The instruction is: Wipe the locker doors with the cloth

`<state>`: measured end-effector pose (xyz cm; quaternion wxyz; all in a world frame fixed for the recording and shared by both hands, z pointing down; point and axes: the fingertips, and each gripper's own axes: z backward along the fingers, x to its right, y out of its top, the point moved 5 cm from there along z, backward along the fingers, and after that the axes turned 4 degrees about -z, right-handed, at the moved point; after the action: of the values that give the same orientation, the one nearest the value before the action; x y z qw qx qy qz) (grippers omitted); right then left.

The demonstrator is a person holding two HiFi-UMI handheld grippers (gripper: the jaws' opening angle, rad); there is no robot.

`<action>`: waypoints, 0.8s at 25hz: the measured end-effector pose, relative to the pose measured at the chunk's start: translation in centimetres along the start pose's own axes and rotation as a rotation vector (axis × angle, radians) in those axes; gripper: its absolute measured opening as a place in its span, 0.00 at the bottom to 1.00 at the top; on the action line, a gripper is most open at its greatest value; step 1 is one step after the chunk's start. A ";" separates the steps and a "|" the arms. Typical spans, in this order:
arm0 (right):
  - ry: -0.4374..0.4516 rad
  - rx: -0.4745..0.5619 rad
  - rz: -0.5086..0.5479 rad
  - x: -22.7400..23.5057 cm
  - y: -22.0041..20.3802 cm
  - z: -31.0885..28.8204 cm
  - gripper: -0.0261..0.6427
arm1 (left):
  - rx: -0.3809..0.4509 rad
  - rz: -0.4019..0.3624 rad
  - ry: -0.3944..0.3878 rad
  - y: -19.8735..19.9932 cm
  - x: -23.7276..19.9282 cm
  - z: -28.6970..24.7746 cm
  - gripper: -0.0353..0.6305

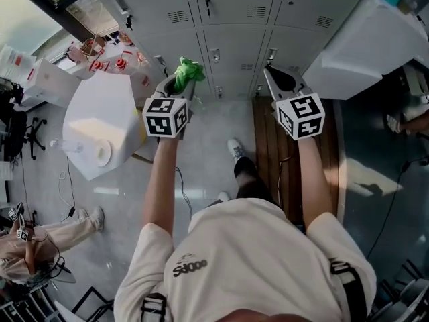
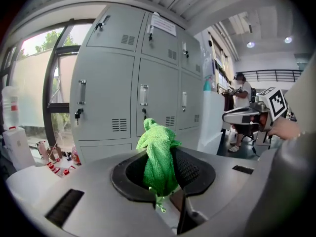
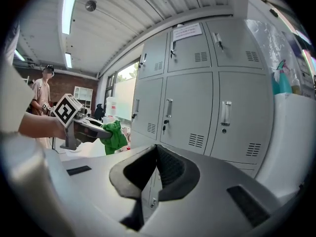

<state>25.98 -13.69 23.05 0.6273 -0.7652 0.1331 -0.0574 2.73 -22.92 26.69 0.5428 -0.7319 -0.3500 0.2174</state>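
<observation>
Green, nubbly microfibre: the cloth (image 2: 158,154) stands bunched between the jaws of the left gripper (image 2: 165,169), which are closed on its middle. A rumpled crown of it pokes out past the tips, and a small tail hangs below them. In the left gripper view the cloth is held in open air, well apart from the grey locker doors (image 2: 157,90) ahead, facing roughly the seam between two doors in the middle of the bank.

The right gripper (image 3: 155,154) is raised alongside, level with the other and aimed at the same bank. Its jaws are drawn together with nothing between them.

No door has the cloth on it, so I judge the wiping itself has not begun; this is the approach. The next move calls for carrying the left gripper forward until the cloth's free crown, not the hard jaw tips, meets a door panel. It should then press lightly and sweep across the flat face. The doors carry upright handles (image 2: 143,95), key locks and louvred vents (image 2: 119,125), so the strokes will likely need steering around those. The right gripper seems to have no part to play yet.
</observation>
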 end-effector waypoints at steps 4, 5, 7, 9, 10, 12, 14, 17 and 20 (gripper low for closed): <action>0.041 -0.032 -0.017 2.2 -1.4 -5.5 0.05 | -0.033 0.014 -0.001 -1.5 -2.0 -5.9 0.20; 0.053 -0.042 -0.020 2.6 -1.9 -6.8 0.05 | -0.040 0.018 0.001 -2.0 -2.4 -7.3 0.20; 0.079 -0.066 -0.024 3.2 -2.8 -9.2 0.05 | -0.052 0.039 0.011 -3.0 -3.4 -9.7 0.20; 0.102 -0.087 -0.030 3.8 -3.8 -11.3 0.05 | -0.065 0.065 0.027 -4.0 -4.5 -11.8 0.20; 0.110 -0.096 -0.033 4.1 -4.2 -12.2 0.05 | -0.071 0.078 0.035 -4.4 -5.1 -12.8 0.20; 0.121 -0.108 -0.035 4.8 -5.0 -14.1 0.05 | -0.075 0.099 0.056 -4.9 -6.5 -14.5 0.20; 0.133 -0.113 -0.036 5.1 -5.7 -15.7 0.05 | -0.072 0.115 0.082 -5.2 -8.0 -16.1 0.20; 0.145 -0.120 -0.052 5.5 -6.6 -18.0 0.05 | -0.060 0.123 0.127 -5.2 -10.7 -18.7 0.20; 0.151 -0.131 -0.052 5.8 -7.7 -20.2 0.05 | -0.038 0.150 0.147 -5.0 -12.8 -21.7 0.20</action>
<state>27.43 -33.03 34.29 0.5623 -0.8013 0.1638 -0.1225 8.03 -45.58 37.49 0.5352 -0.7801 -0.2577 0.1963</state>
